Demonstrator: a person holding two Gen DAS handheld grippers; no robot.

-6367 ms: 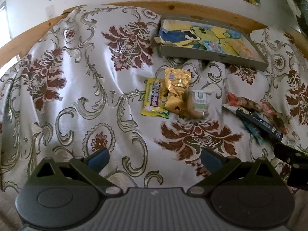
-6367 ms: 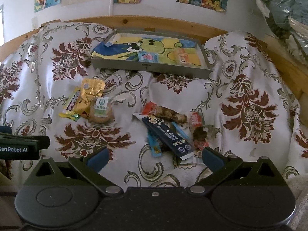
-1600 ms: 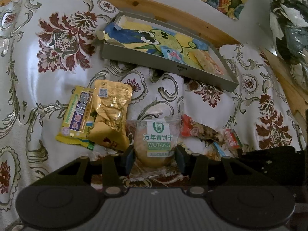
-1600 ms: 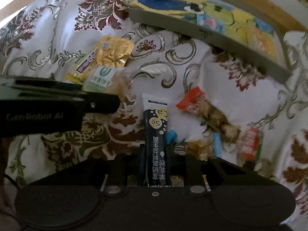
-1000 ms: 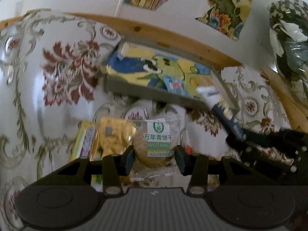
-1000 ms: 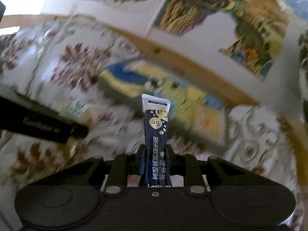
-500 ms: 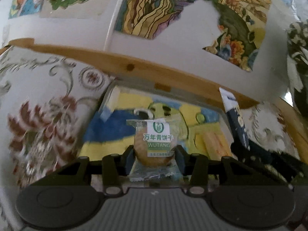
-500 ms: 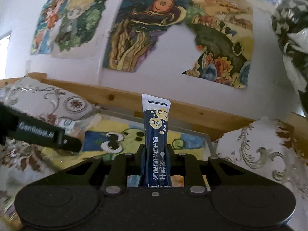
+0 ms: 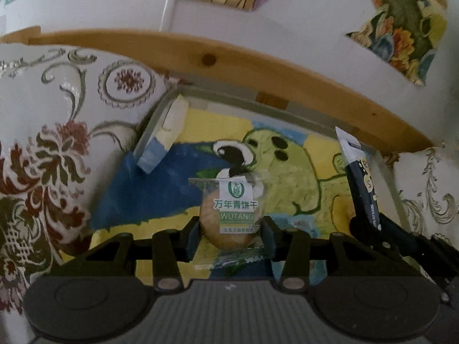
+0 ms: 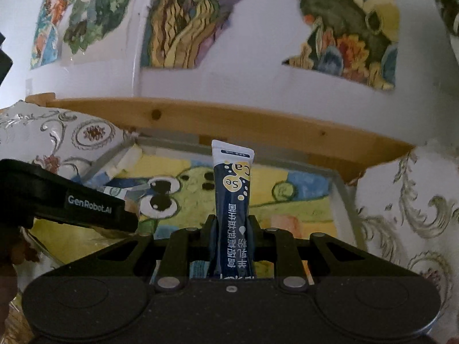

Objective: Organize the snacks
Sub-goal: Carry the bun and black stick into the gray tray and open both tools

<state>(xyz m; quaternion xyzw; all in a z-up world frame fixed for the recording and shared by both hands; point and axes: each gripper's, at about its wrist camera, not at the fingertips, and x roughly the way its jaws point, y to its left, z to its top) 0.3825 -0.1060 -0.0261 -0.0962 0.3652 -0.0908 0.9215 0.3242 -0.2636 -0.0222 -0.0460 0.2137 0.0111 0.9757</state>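
Left gripper (image 9: 231, 233): clamped on round biscuit in clear crinkly wrapper (image 9: 229, 218), fragile; right gripper (image 10: 231, 230): clamped on floppy dark-blue sachet stick (image 10: 233, 200), over tray's near edge (image 9: 155, 120).

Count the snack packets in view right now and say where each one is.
2. The WUTANG biscuit packet is clamped in the left gripper over the cartoon tray; the dark blue stick sachet stands in the right gripper. Others may lie out of view.

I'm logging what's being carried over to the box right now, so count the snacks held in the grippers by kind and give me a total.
Round biscuit in clear WUTANG wrapper, held by left gripper: 1
Dark blue stick sachet, held by right gripper: 1
Total: 2
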